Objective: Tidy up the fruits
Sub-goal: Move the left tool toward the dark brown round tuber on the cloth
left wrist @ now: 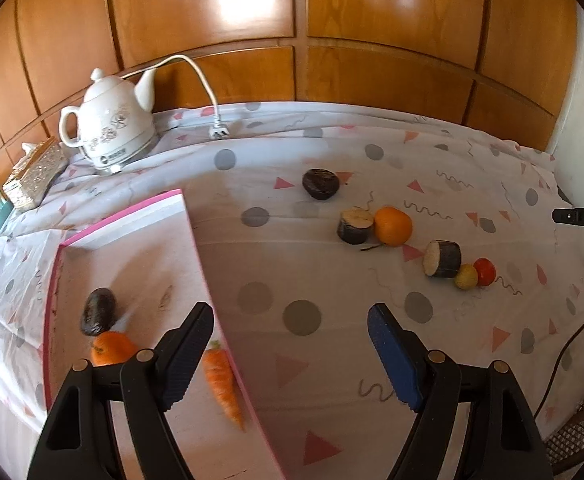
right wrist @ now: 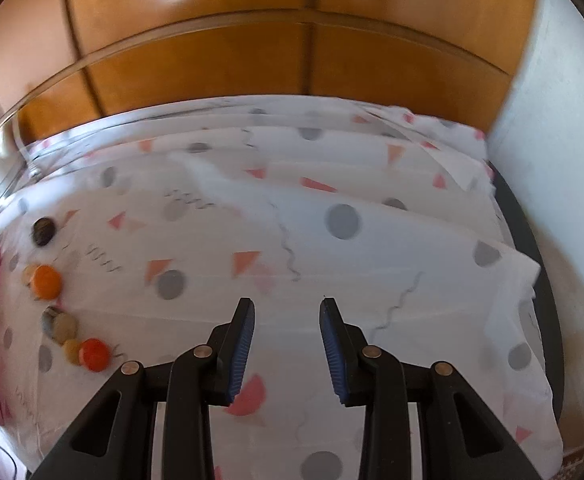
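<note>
A pink-rimmed white box (left wrist: pixel 124 218) at the left holds a dark avocado (left wrist: pixel 99 312), an orange (left wrist: pixel 112 348) and a carrot (left wrist: pixel 224 384). On the patterned cloth to its right lie another avocado (left wrist: pixel 320 184), a dark cut chunk (left wrist: pixel 355 225) touching an orange (left wrist: pixel 392 226), a second chunk (left wrist: pixel 443 259), a small yellow fruit (left wrist: pixel 466 276) and a red tomato (left wrist: pixel 484 271). My left gripper (left wrist: pixel 290 312) hangs wide open over the box's right wall, holding nothing. My right gripper (right wrist: pixel 286 304) stands narrowly open over bare cloth, with the tomato (right wrist: pixel 94 354) and orange (right wrist: pixel 46 282) far to its left.
A white kettle (left wrist: pixel 112 128) with its cord and plug (left wrist: pixel 220 133) stands at the back left beside a glittery tissue box (left wrist: pixel 32 174). Wood panelling runs behind the table. A white wall (right wrist: pixel 551 160) and the cloth's edge bound the right side.
</note>
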A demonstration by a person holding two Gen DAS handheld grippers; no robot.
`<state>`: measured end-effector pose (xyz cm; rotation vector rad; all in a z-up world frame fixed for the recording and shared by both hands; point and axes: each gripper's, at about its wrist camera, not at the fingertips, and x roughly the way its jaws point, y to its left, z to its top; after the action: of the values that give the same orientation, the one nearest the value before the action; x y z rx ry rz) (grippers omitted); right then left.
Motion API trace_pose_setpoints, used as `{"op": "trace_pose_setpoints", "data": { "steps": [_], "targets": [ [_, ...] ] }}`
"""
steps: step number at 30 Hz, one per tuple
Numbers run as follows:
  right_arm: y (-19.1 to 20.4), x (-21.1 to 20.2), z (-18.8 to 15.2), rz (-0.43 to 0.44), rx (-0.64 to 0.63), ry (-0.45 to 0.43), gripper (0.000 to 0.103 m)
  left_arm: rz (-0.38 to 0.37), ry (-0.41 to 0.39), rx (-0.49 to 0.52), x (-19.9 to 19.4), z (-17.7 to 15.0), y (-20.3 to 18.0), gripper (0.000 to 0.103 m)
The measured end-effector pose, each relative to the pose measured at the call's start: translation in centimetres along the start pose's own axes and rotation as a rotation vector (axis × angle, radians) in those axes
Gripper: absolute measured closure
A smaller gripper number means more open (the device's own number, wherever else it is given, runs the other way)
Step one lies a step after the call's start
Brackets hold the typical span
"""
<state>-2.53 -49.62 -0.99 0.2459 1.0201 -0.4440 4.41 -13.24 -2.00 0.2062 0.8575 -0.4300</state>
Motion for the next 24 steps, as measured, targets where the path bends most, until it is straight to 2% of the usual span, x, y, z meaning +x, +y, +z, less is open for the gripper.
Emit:
{"op": "trace_pose_setpoints", "data": {
  "steps": [7, 12, 15, 21, 24],
  "targets": [
    [-2.4, 0.6, 0.1, -0.078, 0.090, 0.030, 0.069, -0.017, 0.016, -0.006, 1.7, 1.3, -0.7, 0.023],
    [-6.5, 0.3, 0.0, -0.107, 0.280, 0.030, 0.069, -0.032, 0.029, -0.014, 3.2, 2.5, -1.3, 0.023],
    [-8.0, -0.1, -0.3, -0.127, 0.351, 0.013, 0.069, -0.037, 0.039, -0.032, 4.3, 3.5, -1.2, 0.023],
    [-8.4, -0.2, -0.3, -0.124, 0.375, 0.008, 0.068, -0.051, 0.069, -0.121, 6.8, 6.3, 0.1, 0.023],
    [-8.6, -0.5, -0.3, -0.138, 0.382, -0.007, 0.068, -0.044, 0.076, -0.132, 8.1, 7.8, 0.1, 0.023]
  ]
}}
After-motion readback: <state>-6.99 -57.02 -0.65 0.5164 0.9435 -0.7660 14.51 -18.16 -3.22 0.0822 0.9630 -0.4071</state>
